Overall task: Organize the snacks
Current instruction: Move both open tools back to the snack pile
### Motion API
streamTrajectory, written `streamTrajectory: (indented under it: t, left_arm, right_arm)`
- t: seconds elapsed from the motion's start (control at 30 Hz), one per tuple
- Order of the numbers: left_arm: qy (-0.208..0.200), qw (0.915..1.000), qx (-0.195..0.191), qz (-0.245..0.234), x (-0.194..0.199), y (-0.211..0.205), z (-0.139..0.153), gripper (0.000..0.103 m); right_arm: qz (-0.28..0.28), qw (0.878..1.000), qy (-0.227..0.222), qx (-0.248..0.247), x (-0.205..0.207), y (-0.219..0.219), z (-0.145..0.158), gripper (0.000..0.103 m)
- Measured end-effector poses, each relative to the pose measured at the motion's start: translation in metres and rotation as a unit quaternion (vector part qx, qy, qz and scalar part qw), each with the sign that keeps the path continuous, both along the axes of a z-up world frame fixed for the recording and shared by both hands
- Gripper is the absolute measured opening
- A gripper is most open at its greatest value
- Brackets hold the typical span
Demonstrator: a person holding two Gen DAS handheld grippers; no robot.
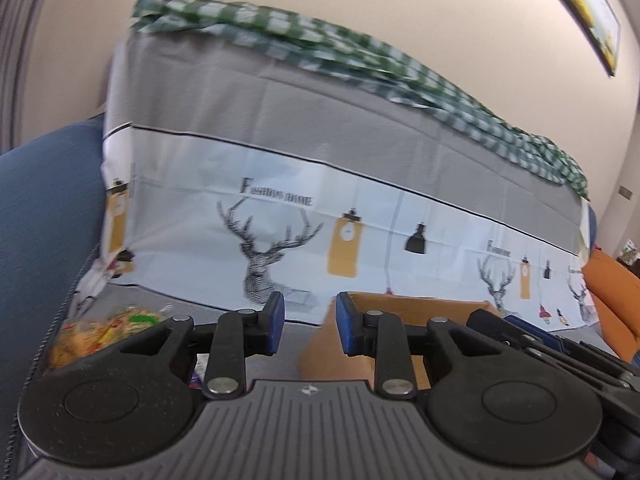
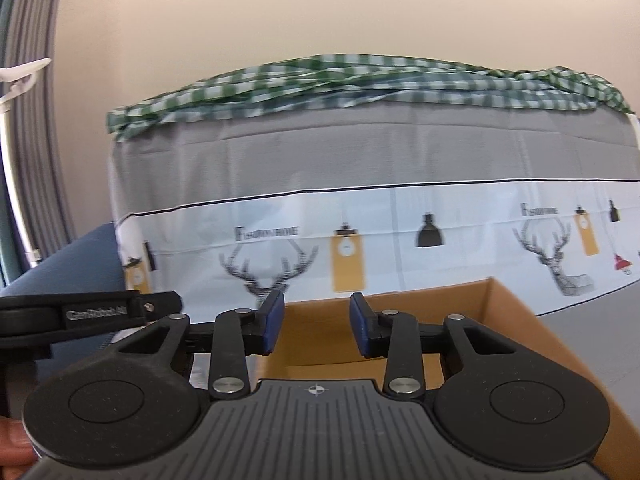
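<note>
The left gripper (image 1: 310, 324) has its blue fingers apart and holds nothing, and the right gripper (image 2: 316, 328) is the same. A brown cardboard box (image 2: 496, 320) sits right in front of both. A bag of snacks (image 1: 100, 330) lies to the left of the box, near the deer cloth (image 1: 360, 216).

ahead: sofa backrest (image 2: 360, 160) walls off forward travel
box: cardboard box (image 2: 400, 320) open-topped, entry from above
left: snack bag (image 1: 104, 332) beside blue armrest (image 1: 44, 216)
right: orange cushion (image 1: 612, 292)
</note>
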State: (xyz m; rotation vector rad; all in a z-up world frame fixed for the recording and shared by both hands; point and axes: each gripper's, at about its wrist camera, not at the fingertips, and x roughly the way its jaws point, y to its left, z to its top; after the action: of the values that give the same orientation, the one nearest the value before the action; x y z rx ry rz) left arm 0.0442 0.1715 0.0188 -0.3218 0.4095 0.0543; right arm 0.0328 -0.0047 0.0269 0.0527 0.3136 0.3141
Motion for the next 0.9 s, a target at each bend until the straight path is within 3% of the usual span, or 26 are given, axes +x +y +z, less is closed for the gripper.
streamTrajectory:
  t: [0.83,0.9]
  left_arm:
    - [0.049,0.9962,-0.024,0.068,-0.006,0.060,-0.018,0.030]
    - [0.054,0.9956,-0.025,0.073,-0.005,0.063,-0.019,0.030]
  right_arm:
    - [0.078,0.997,0.006,-0.028,-0.028,0.099,-0.038,0.037]
    - [0.076,0.996,0.024,-0.034,-0.025,0.103,-0.043,0.037]
